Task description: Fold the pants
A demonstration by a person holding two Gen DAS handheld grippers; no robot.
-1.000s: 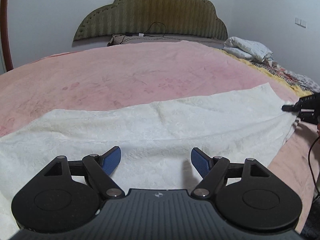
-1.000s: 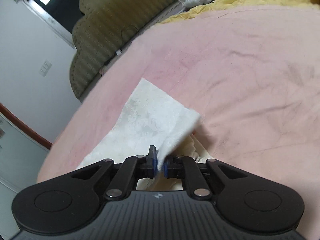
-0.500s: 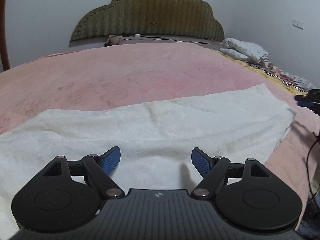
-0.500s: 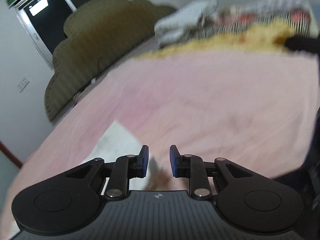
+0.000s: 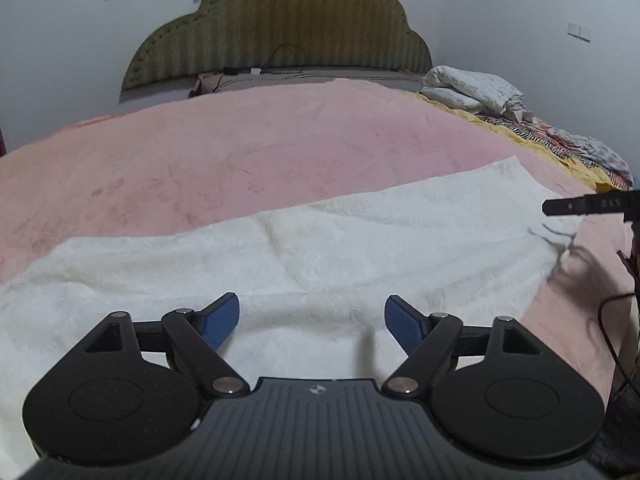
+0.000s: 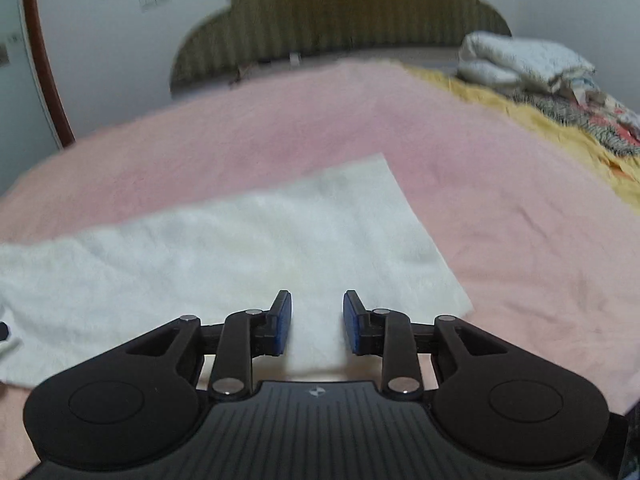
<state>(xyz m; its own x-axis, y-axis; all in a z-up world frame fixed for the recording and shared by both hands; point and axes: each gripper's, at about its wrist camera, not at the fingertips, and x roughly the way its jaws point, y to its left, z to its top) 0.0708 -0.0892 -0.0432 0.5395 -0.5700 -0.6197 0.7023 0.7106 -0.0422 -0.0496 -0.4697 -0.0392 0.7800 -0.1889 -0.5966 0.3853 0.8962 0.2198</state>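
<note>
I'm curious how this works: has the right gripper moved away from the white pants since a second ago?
Yes. The right gripper let go of the white pants, its jaws just opening with nothing clamped, and rolled level: the headboard, tilted before, now stands upright.

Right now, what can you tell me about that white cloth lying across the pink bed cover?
The white textured fabric pants lie flat as one long band across the pink bed cover, with soft wrinkles and a faint woven pattern. The far right corner looks square. Neither hand-held gripper grips them: the left hand-held gripper hovers wide open above the middle, and the right hand-held gripper, jaws just opening, has nothing between them.
</note>
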